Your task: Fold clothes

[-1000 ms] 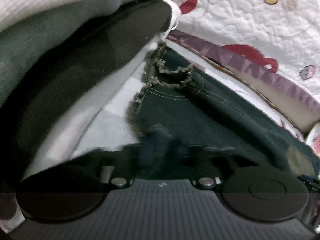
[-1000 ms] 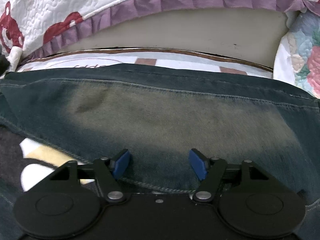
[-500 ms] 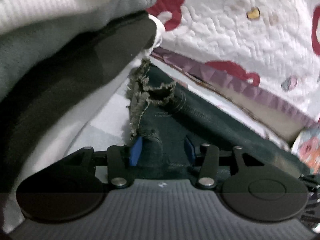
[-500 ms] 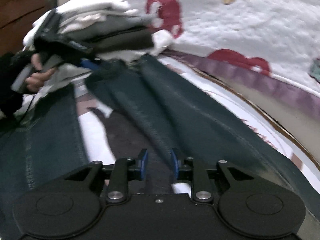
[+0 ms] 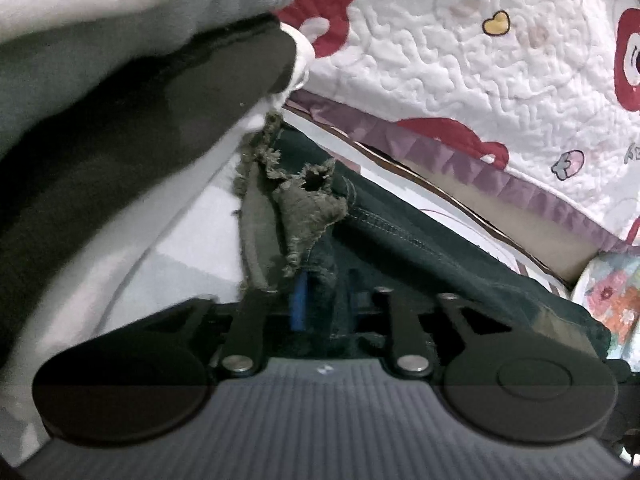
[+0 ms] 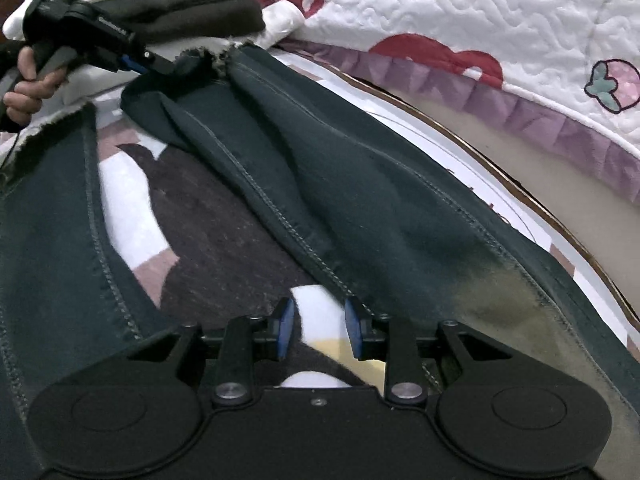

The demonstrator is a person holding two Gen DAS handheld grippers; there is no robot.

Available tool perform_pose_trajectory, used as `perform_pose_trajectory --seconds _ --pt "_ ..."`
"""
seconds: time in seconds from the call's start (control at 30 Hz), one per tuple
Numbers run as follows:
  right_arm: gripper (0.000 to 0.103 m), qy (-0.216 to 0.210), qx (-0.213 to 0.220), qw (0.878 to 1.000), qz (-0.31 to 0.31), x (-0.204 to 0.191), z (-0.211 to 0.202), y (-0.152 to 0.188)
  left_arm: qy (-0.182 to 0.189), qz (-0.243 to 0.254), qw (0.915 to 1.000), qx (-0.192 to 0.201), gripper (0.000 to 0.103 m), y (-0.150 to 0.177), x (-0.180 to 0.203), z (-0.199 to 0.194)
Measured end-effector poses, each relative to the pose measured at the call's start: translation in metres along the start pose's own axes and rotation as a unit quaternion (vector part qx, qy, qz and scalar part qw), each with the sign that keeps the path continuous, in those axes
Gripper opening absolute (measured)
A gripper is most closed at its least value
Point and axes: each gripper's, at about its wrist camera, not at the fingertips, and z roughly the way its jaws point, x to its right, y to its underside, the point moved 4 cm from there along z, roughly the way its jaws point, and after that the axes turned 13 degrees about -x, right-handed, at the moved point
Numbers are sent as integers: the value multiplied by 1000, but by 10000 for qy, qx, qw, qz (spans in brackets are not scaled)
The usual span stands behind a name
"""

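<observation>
Left wrist: jeans hem (image 5: 316, 208) newly pinched

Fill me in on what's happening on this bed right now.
A person is folding dark jeans spread on a patterned blanket. The left gripper is shut on the frayed hem of one leg, next to a stack of folded clothes. The right gripper hovers open over the gap between the legs, holding nothing. A quilt lies behind.

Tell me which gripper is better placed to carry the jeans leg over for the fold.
Left. The left gripper is shut on the frayed hem of the dark denim jeans; the right gripper is open, holding nothing.
</observation>
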Motion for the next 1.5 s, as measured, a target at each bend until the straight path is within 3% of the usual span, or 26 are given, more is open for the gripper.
perform_pose_trajectory --seconds 0.03,0.07,0.1,0.13,0.17,0.3,0.47,0.57,0.73,0.83,0.9,0.93,1.0,1.07,1.13,1.17,1.2,1.27,1.37,1.5 --pt "32 -5 8 10000 -30 -2 0 -1 -74 37 9999 -76 54 1 0 5" --pt "32 -56 17 10000 -57 -5 0 -3 -192 101 9997 -145 48 2 2 10" --pt "32 -173 27 9998 -78 -8 0 -6 -309 165 9992 -214 23 3 3 15" --pt "32 -269 46 9996 -82 -10 -1 -9 -346 160 9992 -154 6 4 4 9" --pt "33 -332 78 9994 -58 -13 -2 -13 -343 123 9993 -31 3 7 6 -3" --pt "45 -319 288 9988 -246 -32 -5 -32 -332 -26 9984 460 4 15 15 -49" --pt "46 -132 412 9986 -295 -46 -9 -45 -317 -211 9935 1072 3 26 24 -106" --pt "46 -107 377 9988 -308 -51 -11 -38 -628 -679 9954 242 3 52 6 -83" --pt "46 -95 183 9998 -75 -48 -1 -23 -905 -1401 9852 -402 10 70 -23 -63" --pt "46 -48 121 9995 286 -37 0 -8 -1342 -1079 9847 -282 21 69 -9 -66" --pt "49 7 74 9983 580 -25 -1 6 -1269 -951 9864 -434 41 68 -4 -59" --pt "53 0 57 9966 819 -16 -4 16 -1138 -977 9871 -561 42 69 -3 -53" --pt "54 11 17 9905 1374 7 -8 38 -873 -1212 9864 -680 48 70 -5 -49" --pt "54 50 -14 9777 2099 33 -14 66 -660 -1512 9849 -519 50 71 -8 -50" --pt "54 -6 66 9565 2915 57 -23 94 -323 -1990 9793 -196 40 69 -16 -51" --pt "55 -34 106 9434 3316 69 -27 109 -168 -2094 9776 -109 17 67 -18 -48" --pt "55 -40 143 9333 3589 78 -30 120 -244 -2039 9787 -52 3 64 -18 -45" --pt "56 9 209 9260 3769 86 -33 133 -694 -1729 9824 159 3 58 -16 -46" --pt "56 83 307 9144 4035 98 -37 152 -1074 -1057 9848 860 3 40 9 -78" --pt "56 152 388 9033 4269 109 -41 170 -2038 -588 9737 838 4 39 23 -81"
